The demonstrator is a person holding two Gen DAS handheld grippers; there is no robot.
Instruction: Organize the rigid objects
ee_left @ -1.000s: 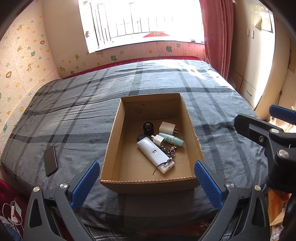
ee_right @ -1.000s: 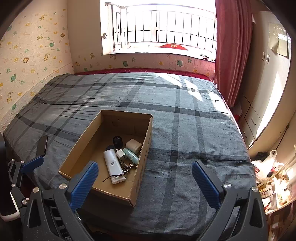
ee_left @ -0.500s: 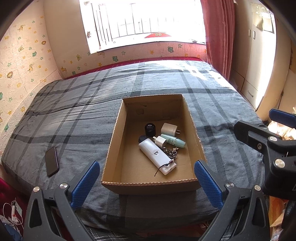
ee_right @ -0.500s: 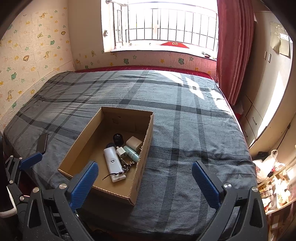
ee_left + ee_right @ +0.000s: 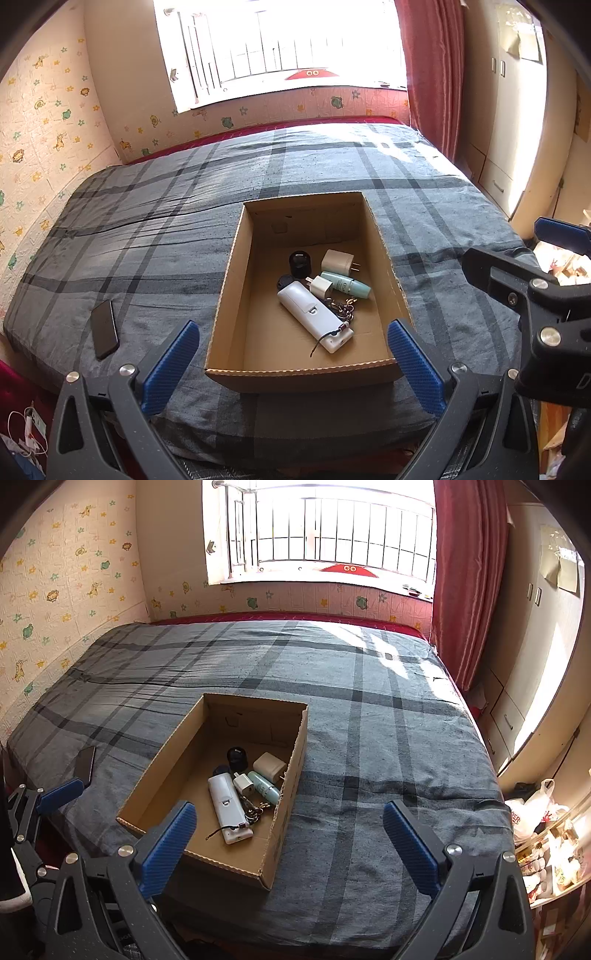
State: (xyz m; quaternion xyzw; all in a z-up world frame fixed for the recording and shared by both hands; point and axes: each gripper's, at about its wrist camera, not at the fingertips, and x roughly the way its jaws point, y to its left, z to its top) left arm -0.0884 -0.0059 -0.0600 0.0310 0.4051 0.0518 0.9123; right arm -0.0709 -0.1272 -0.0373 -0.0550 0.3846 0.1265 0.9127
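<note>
Left tool [image 5: 293, 363] and right tool [image 5: 290, 840] both gape wide, empty. Small items already sit in the cardboard box [image 5: 236, 254]; only the phone [image 5: 104, 328] remains on the bed [image 5: 147, 229].

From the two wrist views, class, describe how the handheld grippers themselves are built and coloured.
Each gripper is a dark grey plastic frame with triangular cut-outs and silver bolts at the joints. The left gripper and right gripper both carry two long fingers faced with blue ribbed pads. No cables, markings or sleeves show on them.
</note>
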